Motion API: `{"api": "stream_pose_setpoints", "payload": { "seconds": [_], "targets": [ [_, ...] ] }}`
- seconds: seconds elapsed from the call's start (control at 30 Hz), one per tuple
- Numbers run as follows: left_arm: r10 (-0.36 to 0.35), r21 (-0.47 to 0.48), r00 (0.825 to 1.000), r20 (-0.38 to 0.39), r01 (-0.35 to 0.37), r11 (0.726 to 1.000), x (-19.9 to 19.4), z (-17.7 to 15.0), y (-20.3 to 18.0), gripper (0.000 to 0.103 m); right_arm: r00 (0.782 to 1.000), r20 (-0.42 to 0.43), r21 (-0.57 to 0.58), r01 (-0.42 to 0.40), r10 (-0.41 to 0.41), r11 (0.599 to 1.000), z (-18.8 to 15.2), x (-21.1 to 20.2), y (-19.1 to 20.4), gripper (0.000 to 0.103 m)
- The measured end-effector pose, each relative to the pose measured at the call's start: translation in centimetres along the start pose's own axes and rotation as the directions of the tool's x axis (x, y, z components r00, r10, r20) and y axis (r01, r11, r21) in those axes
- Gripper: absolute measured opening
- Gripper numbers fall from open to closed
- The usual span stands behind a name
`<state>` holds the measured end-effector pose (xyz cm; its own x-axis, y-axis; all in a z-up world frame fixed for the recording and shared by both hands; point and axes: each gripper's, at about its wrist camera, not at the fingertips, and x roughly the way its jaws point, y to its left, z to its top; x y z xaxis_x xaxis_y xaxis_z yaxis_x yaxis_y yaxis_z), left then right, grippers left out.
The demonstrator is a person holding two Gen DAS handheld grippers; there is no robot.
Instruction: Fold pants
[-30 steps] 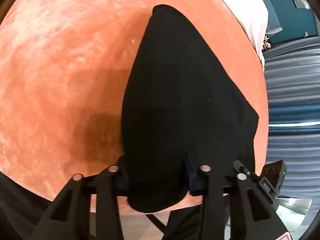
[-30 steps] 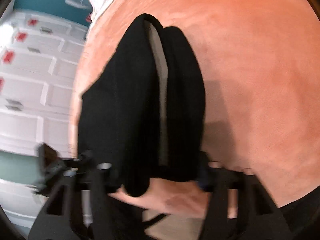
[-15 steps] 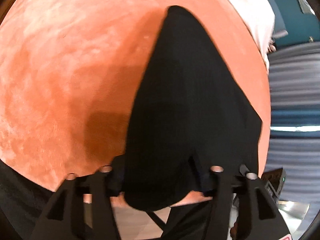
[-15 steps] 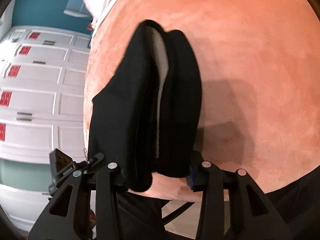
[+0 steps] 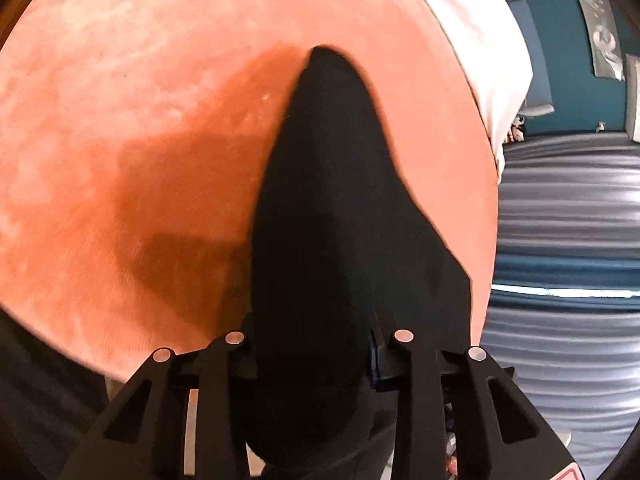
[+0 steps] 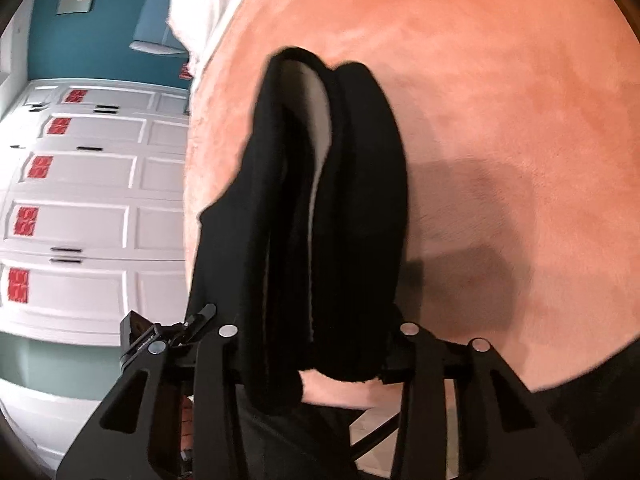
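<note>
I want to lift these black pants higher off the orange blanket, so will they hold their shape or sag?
Probably sag: the black pants hang limp between the left claw and right claw, layers drooping apart in the right view. They look soft and thick, so slipping seems unlikely. The far end likely drags on the orange blanket.

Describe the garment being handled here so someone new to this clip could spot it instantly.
Start at the big orange blanket covering the bed. Hanging over it are the black pants, gripped at the near end by both the left claw and the right claw. Only they are black, with a pale lining strip showing between the folds.
</note>
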<state>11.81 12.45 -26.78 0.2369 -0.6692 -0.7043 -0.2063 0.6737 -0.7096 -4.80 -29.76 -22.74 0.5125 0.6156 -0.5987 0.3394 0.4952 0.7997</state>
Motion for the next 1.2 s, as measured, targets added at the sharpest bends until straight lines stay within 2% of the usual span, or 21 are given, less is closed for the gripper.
{"api": "stream_pose_setpoints", "payload": {
  "seconds": [0.2,0.3,0.37,0.43,0.53,0.63,0.9,1.2],
  "targets": [
    [0.027,0.121,1.000,0.014,-0.029,0.992,-4.4,-3.5,-3.4,0.029,0.999,-0.005,-0.070,-0.040,0.040,0.997,-3.3,-4.8,2.1,0.036],
    [0.048,0.195,0.998,0.048,-0.056,0.979,-6.2,-5.5,-5.9,0.029,0.998,0.005,-0.099,-0.066,0.067,0.993,-4.7,-7.3,3.4,0.036],
    [0.037,0.230,0.997,0.064,-0.051,0.972,-7.4,-6.5,-7.2,0.029,0.996,0.018,-0.132,-0.079,0.082,0.988,-5.5,-8.7,4.5,0.036],
    [0.040,0.280,0.995,0.093,-0.064,0.958,-8.9,-7.7,-8.5,0.029,0.995,0.044,-0.182,-0.077,0.086,0.980,-5.9,-9.5,6.8,0.036],
    [0.016,0.343,0.990,0.143,-0.065,0.937,-11.2,-8.8,-10.4,0.029,0.991,0.082,-0.249,-0.083,0.107,0.965,-6.8,-11.6,9.1,0.036],
    [-0.042,0.393,0.981,0.187,-0.036,0.919,-13.6,-9.5,-12.4,0.029,0.982,0.132,-0.331,-0.087,0.137,0.940,-7.6,-13.8,11.5,0.036],
    [-0.195,0.511,0.934,0.299,0.016,0.859,-19.9,-9.3,-17.1,0.029,0.940,0.210,-0.481,-0.139,0.267,0.865,-6.6,-18.4,17.3,0.036],
    [-0.297,0.583,0.890,0.346,0.044,0.811,-24.1,-8.1,-20.5,0.029,0.896,0.255,-0.576,-0.162,0.364,0.802,-4.1,-20.3,21.4,0.036]
  ]
}}
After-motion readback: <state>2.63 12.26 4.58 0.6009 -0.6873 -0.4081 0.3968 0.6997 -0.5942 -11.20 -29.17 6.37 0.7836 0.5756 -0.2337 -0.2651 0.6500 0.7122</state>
